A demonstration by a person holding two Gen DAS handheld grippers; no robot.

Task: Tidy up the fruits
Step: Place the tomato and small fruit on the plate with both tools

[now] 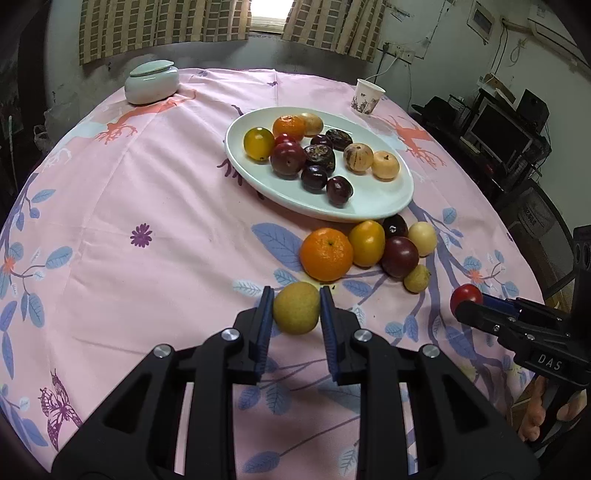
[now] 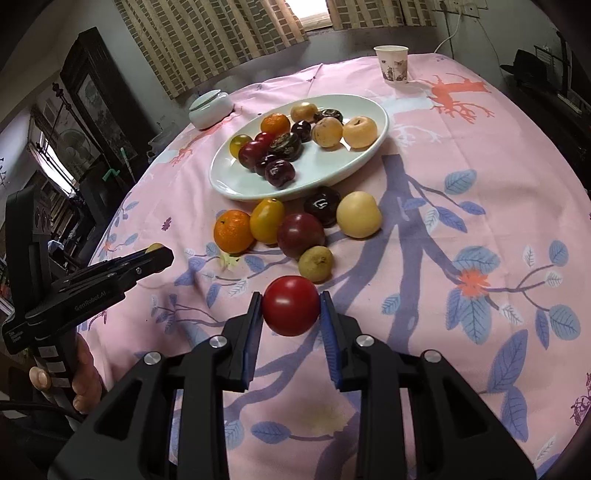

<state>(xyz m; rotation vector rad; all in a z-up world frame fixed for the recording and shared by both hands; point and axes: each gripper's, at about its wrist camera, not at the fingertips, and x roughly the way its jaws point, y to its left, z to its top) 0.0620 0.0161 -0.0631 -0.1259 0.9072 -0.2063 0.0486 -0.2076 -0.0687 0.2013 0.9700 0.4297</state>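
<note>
Roughly two-thirds done: eleven fruits fill the oval plate, six wait just beside it; left gripper pinches a yellow-green fruit, right gripper a red tomato

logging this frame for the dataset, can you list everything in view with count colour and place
plate: one, white oval, mid table
fruit on plate: about twelve, mixed orange, yellow, dark red, brown and tan
loose fruit pile: six, on the cloth in front of the plate: orange, yellow, two dark purple, pale cream, small olive
lidded jar: one, pale green-white, far left of table
paper cup: one, white with print, far right of table
tablecloth: one, pink with blue leaves, covers the table
curtains: checked tan, behind the table beside a window
yellow-green fruit: one, held in left gripper
red fruit: one, held in right gripper
</note>
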